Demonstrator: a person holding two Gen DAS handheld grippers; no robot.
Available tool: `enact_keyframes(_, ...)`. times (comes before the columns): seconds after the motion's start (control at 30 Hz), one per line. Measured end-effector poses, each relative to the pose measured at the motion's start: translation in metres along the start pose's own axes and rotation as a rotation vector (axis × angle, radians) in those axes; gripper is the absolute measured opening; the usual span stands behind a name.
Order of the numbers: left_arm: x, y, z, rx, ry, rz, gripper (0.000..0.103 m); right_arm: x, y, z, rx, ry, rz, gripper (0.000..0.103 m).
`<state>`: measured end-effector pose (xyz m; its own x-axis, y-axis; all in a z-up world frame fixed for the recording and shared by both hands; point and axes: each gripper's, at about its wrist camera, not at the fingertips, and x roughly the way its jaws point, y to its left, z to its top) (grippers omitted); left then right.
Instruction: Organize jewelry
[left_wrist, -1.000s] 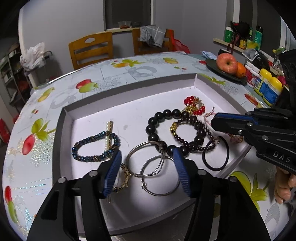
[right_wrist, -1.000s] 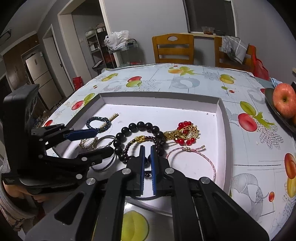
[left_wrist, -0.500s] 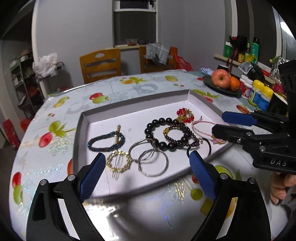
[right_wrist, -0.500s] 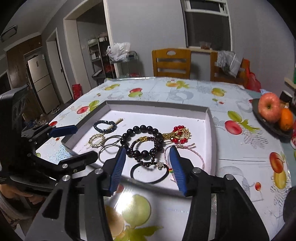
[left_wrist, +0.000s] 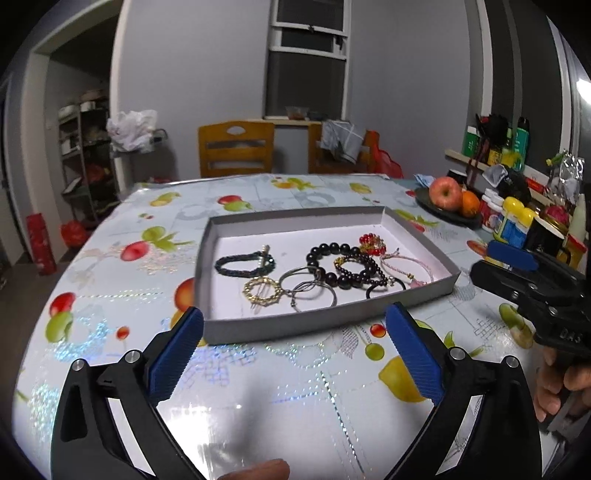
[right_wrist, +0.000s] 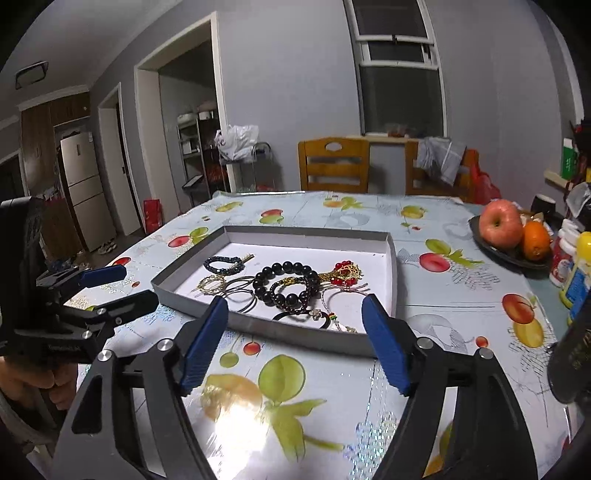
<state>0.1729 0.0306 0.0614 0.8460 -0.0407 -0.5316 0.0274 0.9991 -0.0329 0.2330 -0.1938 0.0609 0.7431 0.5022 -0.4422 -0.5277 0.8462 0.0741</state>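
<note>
Right now my left gripper (left_wrist: 293, 345) is spread wide with nothing between its blue pads (left_wrist: 177, 354), hanging over the tablecloth (left_wrist: 295, 387) just short of the tray's near wall. My right gripper (right_wrist: 291, 339) is likewise released and empty, its pads (right_wrist: 386, 347) framing the near corner of the tray (right_wrist: 306, 232) from above the cloth. Each gripper shows in the other's view: the right one off the tray's right side, the left one off its left side, both apart from it. All the jewelry lies inside the tray. At its left sits a dark blue beaded bracelet (left_wrist: 243, 264) with a pale clasp bar (left_wrist: 263, 254) across it. In front of that is a gold ring-shaped piece (left_wrist: 263, 291), touching two thin silver bangles (left_wrist: 308, 290) that overlap each other. A large black bead bracelet (left_wrist: 327, 260) overlaps a smaller dark bead bracelet (left_wrist: 360, 271) in the middle. Behind them lies a red-and-gold ornament (left_wrist: 372, 243), to the right a pink cord bracelet (left_wrist: 406, 266), and near the front wall a black band (left_wrist: 386, 290). Farther right on the table, a dark plate (right_wrist: 506, 254) holds an apple (right_wrist: 500, 223) and an orange (right_wrist: 535, 240).
</note>
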Motion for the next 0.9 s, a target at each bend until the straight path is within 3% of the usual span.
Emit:
enact_keyframes(0.4, -0.007, -0.006, -0.012, -0.001, -0.014, 0.025, 0.098, -0.022, 0.009, -0.016, -0.015, -0.043, -0.013, 0.081)
enact_keyframes(0.73, -0.010, -0.010, -0.012, 0.014, -0.034, 0.028, 0.098, -0.032, 0.014, -0.017, -0.036, -0.091, -0.057, 0.097)
enact_keyframes(0.9, -0.012, -0.014, -0.013, 0.035, -0.043, 0.032, 0.098, -0.031, 0.011, -0.016, -0.025, -0.087, -0.061, 0.097)
